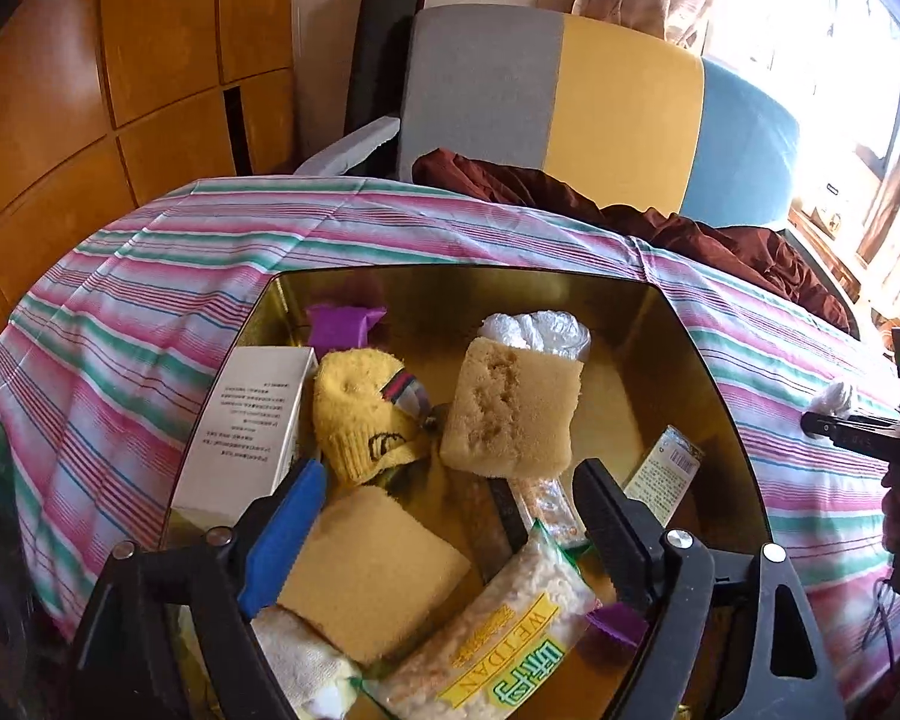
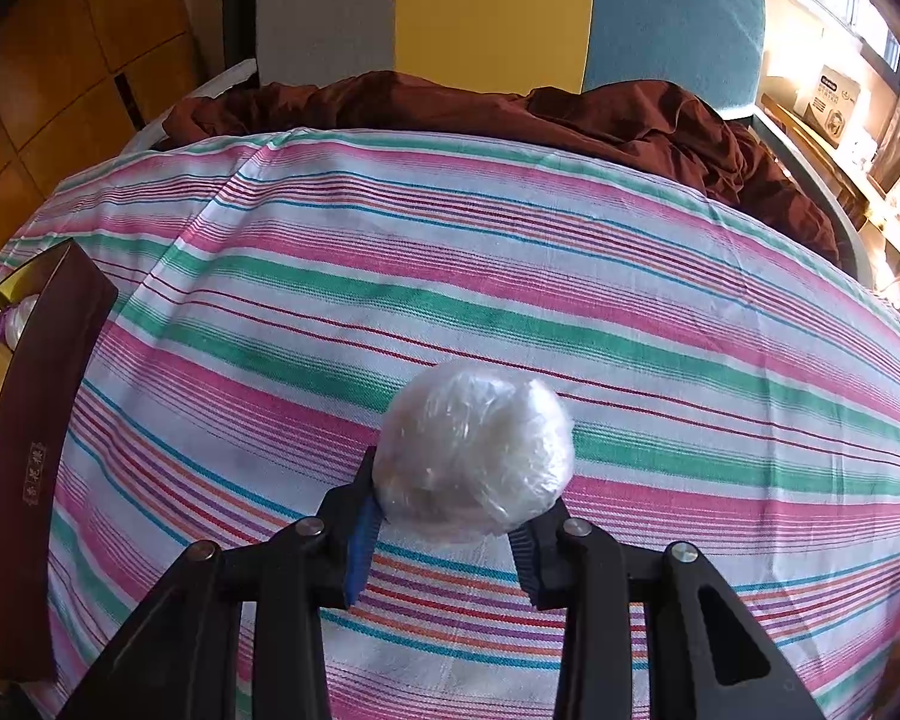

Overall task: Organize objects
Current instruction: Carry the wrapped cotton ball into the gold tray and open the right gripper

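My left gripper (image 1: 444, 516) is open and hovers over a gold-lined box (image 1: 678, 324). In the box lie a yellow sponge (image 1: 372, 570), a thick tan sponge (image 1: 513, 408), a yellow knit sock (image 1: 360, 414), a white carton (image 1: 252, 414), a rice-cracker packet (image 1: 498, 636), snack bars (image 1: 660, 474) and a clear plastic bag (image 1: 540, 327). My right gripper (image 2: 447, 516) is shut on a white ball wrapped in clear plastic (image 2: 474, 450), held above the striped cloth (image 2: 510, 276). It also shows at the right edge of the left wrist view (image 1: 834, 402).
The striped cloth (image 1: 150, 276) covers the table. A dark red cloth (image 2: 510, 108) lies bunched at the far edge before a grey, yellow and blue chair back (image 2: 498, 12). The box's dark outer wall (image 2: 36, 450) stands at the left of the right wrist view.
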### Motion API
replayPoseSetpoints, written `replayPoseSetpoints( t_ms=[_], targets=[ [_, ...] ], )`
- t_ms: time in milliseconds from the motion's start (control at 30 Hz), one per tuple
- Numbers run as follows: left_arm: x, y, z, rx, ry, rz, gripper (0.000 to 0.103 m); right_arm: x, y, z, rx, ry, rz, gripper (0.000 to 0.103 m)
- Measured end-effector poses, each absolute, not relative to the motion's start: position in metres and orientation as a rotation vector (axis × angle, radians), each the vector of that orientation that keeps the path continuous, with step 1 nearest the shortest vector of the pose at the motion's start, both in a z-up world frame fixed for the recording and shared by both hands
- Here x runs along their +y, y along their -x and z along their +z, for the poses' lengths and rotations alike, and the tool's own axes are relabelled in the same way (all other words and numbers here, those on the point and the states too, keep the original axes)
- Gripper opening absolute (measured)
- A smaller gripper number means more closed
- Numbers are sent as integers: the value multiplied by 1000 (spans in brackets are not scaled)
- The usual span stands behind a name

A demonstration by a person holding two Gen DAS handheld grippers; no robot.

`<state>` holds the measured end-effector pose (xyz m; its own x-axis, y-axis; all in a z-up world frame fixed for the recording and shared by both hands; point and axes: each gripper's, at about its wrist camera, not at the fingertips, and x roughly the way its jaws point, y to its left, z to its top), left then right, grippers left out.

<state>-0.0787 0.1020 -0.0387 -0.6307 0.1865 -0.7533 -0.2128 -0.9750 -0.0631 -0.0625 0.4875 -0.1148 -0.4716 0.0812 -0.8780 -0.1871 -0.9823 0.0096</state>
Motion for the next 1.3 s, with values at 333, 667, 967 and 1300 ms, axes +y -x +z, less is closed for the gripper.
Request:
replayPoseSetpoints(
  t_ms=[333, 667, 967, 1300],
  targets=[
    [89, 49, -19, 106, 1177, 2700, 92, 480, 60, -111, 145, 1535, 2506, 36],
    [76, 38, -20, 60, 1186, 2693, 94, 425, 47, -71, 294, 1546, 2628, 36],
    [62, 33, -23, 15, 1196, 2703, 97, 318, 48, -23, 239, 1492, 2902, 36],
    [35, 30, -23, -33, 1199, 2752, 101, 230, 70, -44, 158, 1625, 2974, 36]
  ],
)
